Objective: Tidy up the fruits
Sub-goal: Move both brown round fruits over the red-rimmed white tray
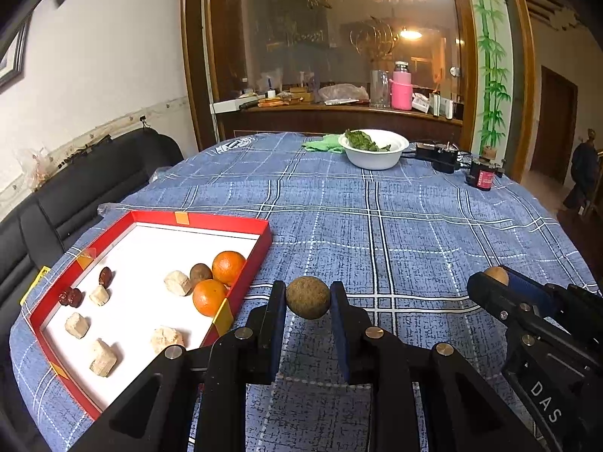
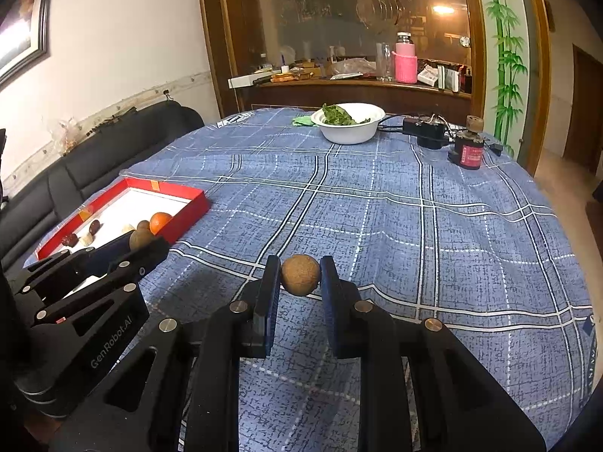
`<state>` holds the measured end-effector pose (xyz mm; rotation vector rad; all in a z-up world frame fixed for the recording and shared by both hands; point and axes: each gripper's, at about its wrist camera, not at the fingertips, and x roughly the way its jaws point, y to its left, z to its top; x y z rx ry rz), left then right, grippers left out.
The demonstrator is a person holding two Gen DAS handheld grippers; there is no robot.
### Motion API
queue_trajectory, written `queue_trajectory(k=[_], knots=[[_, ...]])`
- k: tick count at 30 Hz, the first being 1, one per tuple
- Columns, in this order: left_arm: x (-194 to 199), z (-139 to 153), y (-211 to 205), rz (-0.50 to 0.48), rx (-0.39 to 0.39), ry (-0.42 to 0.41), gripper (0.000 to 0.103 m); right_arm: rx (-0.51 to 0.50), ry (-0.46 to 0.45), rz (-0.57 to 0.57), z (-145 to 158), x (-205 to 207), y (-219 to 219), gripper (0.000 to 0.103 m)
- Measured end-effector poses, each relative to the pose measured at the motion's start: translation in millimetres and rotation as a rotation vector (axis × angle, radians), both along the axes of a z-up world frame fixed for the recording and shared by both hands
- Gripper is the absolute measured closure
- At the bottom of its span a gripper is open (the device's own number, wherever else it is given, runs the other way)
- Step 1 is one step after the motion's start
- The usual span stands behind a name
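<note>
— While my left gripper clamps a rough brown fruit above the blue cloth, what sits left?
— A red tray with two oranges.
— And my right-wrist view?
— My right gripper pinches a tan fruit; the tray's contents are half hidden.

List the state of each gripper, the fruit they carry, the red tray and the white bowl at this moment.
left gripper: shut on a brown round fruit, held above the cloth
right gripper: shut on a second brown fruit, also lifted
red tray: open, holds two oranges, one brown fruit, red dates and pale chunks
white bowl: upright, green leaves inside
</note>
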<state>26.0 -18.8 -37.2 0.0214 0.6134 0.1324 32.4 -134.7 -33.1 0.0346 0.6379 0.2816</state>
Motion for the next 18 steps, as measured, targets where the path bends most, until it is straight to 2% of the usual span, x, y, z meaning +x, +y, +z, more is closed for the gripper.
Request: queue_trajectory(k=[10, 18], knots=[[-6.0, 2.8, 3.9, 0.014, -0.010, -0.026, 0.081, 0.003, -0.004, 0.005, 1.1, -0.2, 0.4, 0.084], [-29.5, 10.5, 42.5, 0.107, -0.019, -0.049, 0.081, -0.004, -0.012, 0.011, 1.8, -0.9, 2.0, 0.083]])
